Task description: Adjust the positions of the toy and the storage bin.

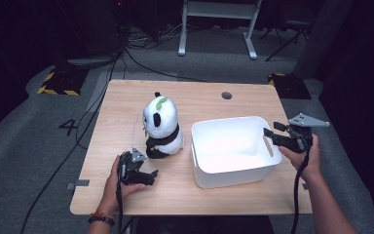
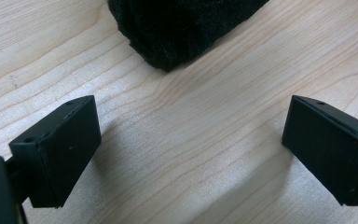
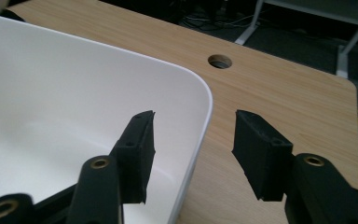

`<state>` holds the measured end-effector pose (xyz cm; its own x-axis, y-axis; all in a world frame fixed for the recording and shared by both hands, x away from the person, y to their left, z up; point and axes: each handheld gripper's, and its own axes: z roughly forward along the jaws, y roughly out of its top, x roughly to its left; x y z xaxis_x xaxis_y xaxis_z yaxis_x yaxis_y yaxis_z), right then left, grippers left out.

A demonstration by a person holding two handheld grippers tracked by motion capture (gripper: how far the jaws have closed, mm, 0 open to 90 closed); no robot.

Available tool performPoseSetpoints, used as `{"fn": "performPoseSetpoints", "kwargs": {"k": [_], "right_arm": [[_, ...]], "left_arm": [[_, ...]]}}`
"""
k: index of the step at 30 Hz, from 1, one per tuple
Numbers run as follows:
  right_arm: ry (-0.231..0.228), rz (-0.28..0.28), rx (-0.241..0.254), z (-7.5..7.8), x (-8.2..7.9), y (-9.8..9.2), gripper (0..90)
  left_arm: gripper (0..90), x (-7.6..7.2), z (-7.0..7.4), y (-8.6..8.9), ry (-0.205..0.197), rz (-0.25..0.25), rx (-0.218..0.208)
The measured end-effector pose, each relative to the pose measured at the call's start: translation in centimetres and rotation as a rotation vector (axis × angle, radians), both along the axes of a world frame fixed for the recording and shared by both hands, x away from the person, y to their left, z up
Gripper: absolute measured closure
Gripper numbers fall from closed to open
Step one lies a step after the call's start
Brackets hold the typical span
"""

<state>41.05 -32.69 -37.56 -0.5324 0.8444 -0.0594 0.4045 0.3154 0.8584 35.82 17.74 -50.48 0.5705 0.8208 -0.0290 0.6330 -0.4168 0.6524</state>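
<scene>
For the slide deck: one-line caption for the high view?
Open left gripper beside plush panda; right gripper open astride white bin rim.

1. The left gripper (image 1: 148,176) sits low over the table in the person's left hand (image 1: 121,183), jaws spread wide with nothing between them.
2. The right gripper (image 1: 269,132), held in the right hand (image 1: 304,156), has its jaws parted and no pad pressing on anything.

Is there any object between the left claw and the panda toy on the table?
No, nothing visible is in the way. The left claw is open, low over the table, and bare wood lies between it and the panda toy. In the left gripper view the toy's black fur sits just beyond the open jaws.
</scene>
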Motion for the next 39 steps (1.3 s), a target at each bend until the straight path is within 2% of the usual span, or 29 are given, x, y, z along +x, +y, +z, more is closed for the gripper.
{"fn": "performPoseSetpoints", "kwargs": {"k": [1,2,3,4,6,8,9,10,11,13,14,15,16,20,22,25,26,27,30,32,34,39], "right_arm": [[0.0,0.0,0.0,0.0,0.0,0.0,44.4],[-0.022,-0.002,0.019,0.4,-0.7,-0.2,35.0],[-0.022,0.008,0.022,0.6,-1.0,-0.4,33.6],[-0.026,0.005,0.029,0.7,-1.3,-0.5,31.1],[-0.036,0.014,0.031,1.0,-1.9,-1.1,26.7],[-0.046,0.011,0.045,1.1,-2.6,-1.8,24.9],[-0.046,0.011,0.045,1.1,-2.6,-1.8,24.9],[-0.047,0.0,0.059,1.1,-3.2,-2.9,23.4],[-0.047,-0.009,0.07,1.1,-3.4,-3.3,22.9],[-0.048,-0.014,0.073,1.0,-3.6,-3.7,22.3],[-0.048,-0.037,0.078,0.6,-4.0,-5.0,21.3],[-0.048,-0.037,0.078,0.6,-4.0,-5.0,21.3],[-0.038,-0.064,0.07,0.2,-4.3,-5.8,21.1],[-0.017,-0.126,0.022,-1.5,-4.7,-7.3,21.3],[-0.009,-0.133,0.019,-2.5,-4.9,-8.1,21.3],[0.015,-0.145,-0.004,-4.5,-4.8,-8.9,20.5],[0.022,-0.145,-0.037,-5.2,-4.7,-9.0,19.7],[0.033,-0.151,-0.058,-5.9,-4.7,-9.1,19.7],[0.08,-0.128,-0.035,-7.9,-4.4,-9.9,19.5],[0.097,-0.134,-0.039,-9.0,-4.2,-10.1,18.7],[0.11,-0.117,-0.053,-9.7,-4.0,-10.2,18.3],[0.128,-0.105,-0.042,-10.8,-3.9,-10.4,18.2]], "left_arm": [[6.7,0.0,0.0,0.0,0.0,0.0,0.0],[11.9,0.0,0.2,0.0,-0.016,-0.003,0.0],[17.8,0.0,0.3,0.0,-0.009,0.003,-0.004],[19.8,0.1,0.4,-0.1,-0.02,0.004,0.004],[14.0,0.1,0.6,-0.3,-0.023,0.011,0.007],[18.5,0.2,0.8,-0.2,-0.032,0.001,0.009],[18.5,0.0,0.9,-0.3,-0.047,0.006,-0.003],[16.1,0.1,1.3,-0.4,-0.058,0.0,0.0],[17.5,0.1,1.4,-0.4,-0.052,0.006,-0.01],[15.4,0.1,1.6,-0.5,-0.06,0.004,-0.016],[16.2,0.1,1.9,-0.5,-0.078,0.0,-0.034],[15.6,0.1,1.9,-0.5,-0.078,0.0,-0.034],[15.8,0.2,2.2,-0.6,-0.086,0.005,-0.052],[16.0,0.5,2.8,-0.9,-0.108,0.008,-0.053],[15.9,0.7,3.1,-1.0,-0.123,0.007,-0.079],[15.7,0.9,3.4,-1.1,-0.127,0.015,-0.071],[15.7,1.2,3.7,-1.3,-0.139,0.022,-0.084],[15.7,1.4,3.9,-1.3,-0.131,0.021,-0.089],[15.7,1.7,4.4,-1.4,-0.144,0.025,-0.094],[15.6,1.8,4.6,-1.6,-0.154,0.033,-0.105],[15.6,2.1,4.8,-1.8,-0.152,0.037,-0.109],[15.6,2.4,5.3,-2.2,-0.153,0.028,-0.095]]}}
